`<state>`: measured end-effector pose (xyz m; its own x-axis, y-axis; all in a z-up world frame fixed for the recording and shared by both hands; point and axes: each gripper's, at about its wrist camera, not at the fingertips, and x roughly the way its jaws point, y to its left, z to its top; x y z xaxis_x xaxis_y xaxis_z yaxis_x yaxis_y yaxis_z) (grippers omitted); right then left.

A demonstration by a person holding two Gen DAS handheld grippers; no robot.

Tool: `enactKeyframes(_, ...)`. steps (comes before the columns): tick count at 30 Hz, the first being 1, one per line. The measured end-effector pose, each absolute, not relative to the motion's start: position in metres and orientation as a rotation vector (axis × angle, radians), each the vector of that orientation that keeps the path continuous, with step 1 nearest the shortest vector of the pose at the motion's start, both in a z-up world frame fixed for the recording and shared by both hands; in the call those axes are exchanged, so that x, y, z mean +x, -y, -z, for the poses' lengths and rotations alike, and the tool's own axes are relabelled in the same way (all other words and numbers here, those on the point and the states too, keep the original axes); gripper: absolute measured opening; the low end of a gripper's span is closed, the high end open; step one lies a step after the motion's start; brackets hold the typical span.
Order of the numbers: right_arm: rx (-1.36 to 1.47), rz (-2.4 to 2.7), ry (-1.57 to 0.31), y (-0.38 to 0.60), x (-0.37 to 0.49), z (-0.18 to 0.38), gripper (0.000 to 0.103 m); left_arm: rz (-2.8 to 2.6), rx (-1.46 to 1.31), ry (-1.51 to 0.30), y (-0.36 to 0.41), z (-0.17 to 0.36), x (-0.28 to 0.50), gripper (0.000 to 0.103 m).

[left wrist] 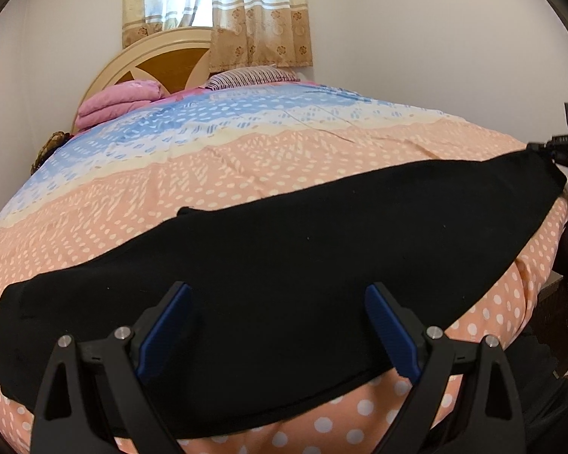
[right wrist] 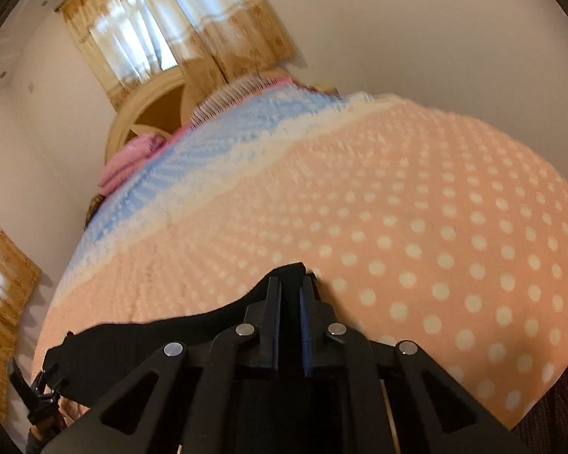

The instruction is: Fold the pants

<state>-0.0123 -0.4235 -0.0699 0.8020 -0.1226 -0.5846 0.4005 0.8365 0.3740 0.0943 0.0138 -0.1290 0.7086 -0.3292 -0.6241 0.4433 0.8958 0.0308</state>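
Black pants (left wrist: 284, 265) lie in a long band across the dotted peach bedspread (left wrist: 246, 166), near the bed's front edge. My left gripper (left wrist: 279, 289) hovers over the pants' near part with its blue-padded fingers (left wrist: 166, 325) spread wide and nothing pinched. At the far right of the left wrist view, my right gripper (left wrist: 549, 148) holds the pants' end corner. In the right wrist view that gripper (right wrist: 291, 279) is shut, and a peak of the black pants (right wrist: 151, 340) is pinched between its pads and lifted slightly off the bedspread (right wrist: 435, 246).
A folded pink blanket (left wrist: 117, 104) and a striped pillow (left wrist: 246, 75) lie at the head of the bed by the round headboard (left wrist: 163, 60). Curtains (left wrist: 246, 11) hang on the back wall. The bed's edge drops off at the lower right.
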Motion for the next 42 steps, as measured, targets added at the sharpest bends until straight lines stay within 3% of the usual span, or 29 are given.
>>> enactKeyframes(6, 0.458, 0.343, -0.624, 0.429, -0.001, 0.087, 0.010, 0.426, 0.182, -0.676, -0.013, 0.138, 0.094, 0.095)
enactKeyframes(12, 0.469, 0.411, -0.628, 0.432, -0.026, 0.078, 0.035, 0.421, 0.187, -0.669, -0.016, 0.138, 0.089, 0.095)
enactKeyframes(21, 0.593, 0.340, -0.597, 0.425, -0.084, 0.082, 0.035, 0.424, 0.194, -0.621, -0.012, 0.129, 0.083, 0.097)
enactKeyframes(42, 0.667, 0.273, -0.502, 0.414, -0.089, 0.117, 0.033, 0.345, 0.138, -0.697, -0.030, 0.139, 0.096, 0.100)
